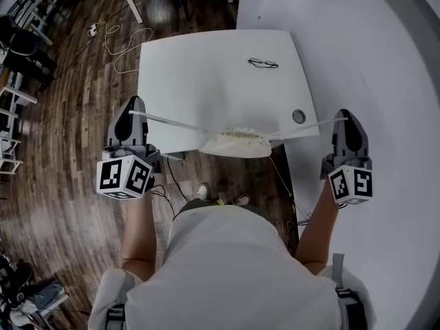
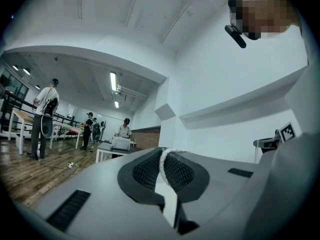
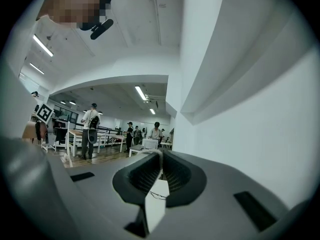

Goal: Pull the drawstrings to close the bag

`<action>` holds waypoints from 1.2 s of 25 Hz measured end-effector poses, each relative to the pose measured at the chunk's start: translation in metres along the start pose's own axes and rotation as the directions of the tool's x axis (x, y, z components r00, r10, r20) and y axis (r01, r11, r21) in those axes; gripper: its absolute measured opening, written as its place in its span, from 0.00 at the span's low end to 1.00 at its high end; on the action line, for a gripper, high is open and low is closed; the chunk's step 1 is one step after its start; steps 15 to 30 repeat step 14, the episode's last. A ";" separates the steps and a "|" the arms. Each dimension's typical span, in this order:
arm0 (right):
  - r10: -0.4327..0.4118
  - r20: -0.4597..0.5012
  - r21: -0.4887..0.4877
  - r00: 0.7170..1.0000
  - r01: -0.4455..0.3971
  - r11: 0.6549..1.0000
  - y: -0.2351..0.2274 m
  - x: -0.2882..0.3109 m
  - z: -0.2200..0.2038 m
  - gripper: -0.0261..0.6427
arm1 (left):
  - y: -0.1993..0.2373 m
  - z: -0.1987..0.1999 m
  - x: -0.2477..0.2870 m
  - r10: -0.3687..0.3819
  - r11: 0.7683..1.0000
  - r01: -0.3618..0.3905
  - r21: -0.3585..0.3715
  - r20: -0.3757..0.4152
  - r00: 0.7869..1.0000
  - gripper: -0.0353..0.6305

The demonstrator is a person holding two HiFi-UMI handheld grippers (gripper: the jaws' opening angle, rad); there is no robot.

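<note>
Both tools are clamped shut on cord: the left gripper (image 1: 139,112) has its jaws pressed together on the left drawstring (image 2: 161,166), a white braided cord that runs up between the ribbed pads; the right gripper (image 1: 343,117) is likewise closed on the right drawstring (image 1: 309,127); the two are held well apart, one on each side of the person's body.

Between them the bag (image 1: 234,143), small and pale, sits at the near edge of the table (image 1: 206,67), with both cords stretched straight out to the sides; whether it rests on the top or hangs just off it cannot be told; its mouth looks gathered and ruffled, so the closing seems far along.

To finish well, the pull should probably be even and directly outward, both hands level, so the bag stays centred and neither cord slips through its pads.

Room differs by side: to the left there is open wooden floor (image 1: 69,115), with a loose cable (image 1: 124,47) farther off; to the right a white wall (image 3: 260,109) stands close, so that hand has less travel; farther back on the table lie a pair of glasses (image 1: 263,63) and a round hole (image 1: 298,116), both apart from the bag.
</note>
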State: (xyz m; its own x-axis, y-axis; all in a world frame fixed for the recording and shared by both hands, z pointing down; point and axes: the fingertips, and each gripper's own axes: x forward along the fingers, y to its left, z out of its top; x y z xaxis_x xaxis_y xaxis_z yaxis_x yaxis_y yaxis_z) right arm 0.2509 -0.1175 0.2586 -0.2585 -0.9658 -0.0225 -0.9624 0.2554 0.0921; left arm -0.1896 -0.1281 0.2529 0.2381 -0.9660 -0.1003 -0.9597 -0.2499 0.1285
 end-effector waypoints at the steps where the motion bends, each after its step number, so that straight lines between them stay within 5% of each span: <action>1: 0.001 0.002 -0.002 1.000 -0.001 1.000 -0.001 0.001 0.001 0.10 | -0.001 0.000 0.001 -0.002 1.000 0.002 0.000 0.000 1.000 0.08; 30: -0.015 -0.016 -0.019 1.000 0.015 1.000 -0.010 0.008 0.008 0.10 | 0.006 0.006 0.019 -0.002 1.000 0.002 -0.014 0.007 1.000 0.08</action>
